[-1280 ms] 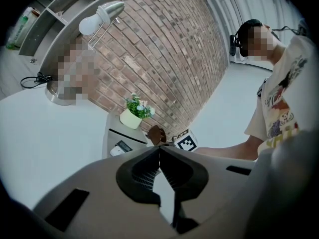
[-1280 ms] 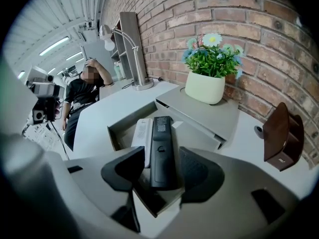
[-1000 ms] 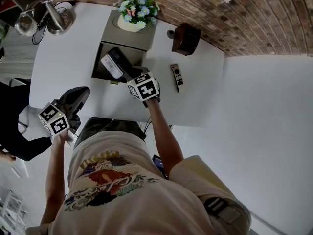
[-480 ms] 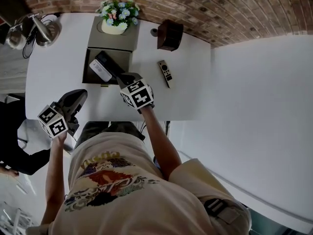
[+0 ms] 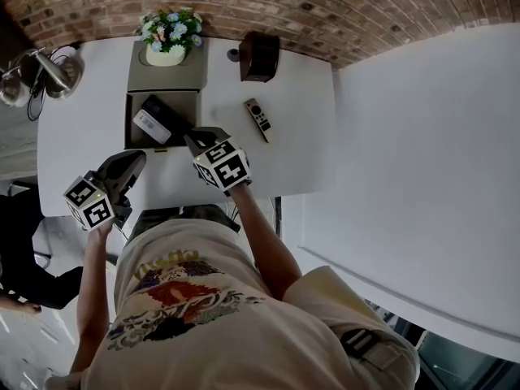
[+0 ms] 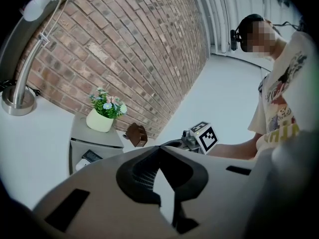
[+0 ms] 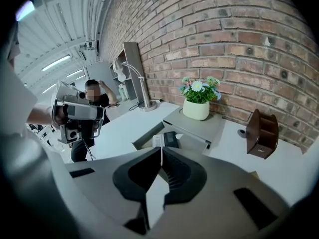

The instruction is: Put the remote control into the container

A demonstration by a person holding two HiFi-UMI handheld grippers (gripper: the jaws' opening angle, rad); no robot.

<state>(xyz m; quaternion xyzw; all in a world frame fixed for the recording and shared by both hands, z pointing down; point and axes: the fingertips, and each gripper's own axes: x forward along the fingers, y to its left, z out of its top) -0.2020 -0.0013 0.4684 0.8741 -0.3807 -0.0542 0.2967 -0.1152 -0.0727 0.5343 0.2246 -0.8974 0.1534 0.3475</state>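
The black remote (image 5: 166, 114) lies slantwise inside the open container (image 5: 183, 102) on the white worktop (image 5: 292, 161), with a white remote (image 5: 151, 127) just beside it in the same compartment. The right gripper (image 5: 195, 140) hangs at the container's near right corner, pointing down toward it. Its jaws are pressed together with nothing between them, and the gripper's own view shows both remotes just past the tips. The left gripper (image 5: 138, 156) is held off the worktop's near left edge, well apart from the container. Its jaws are closed too and empty. A third, slim remote (image 5: 258, 120) lies on the worktop to the right of the container. Behind the container stands a flower pot (image 5: 165, 54) (on a grey block (image 5: 166, 78)), with a brown wooden holder (image 5: 258, 56) to its right and a metal lamp (image 5: 49, 67) at the far left.
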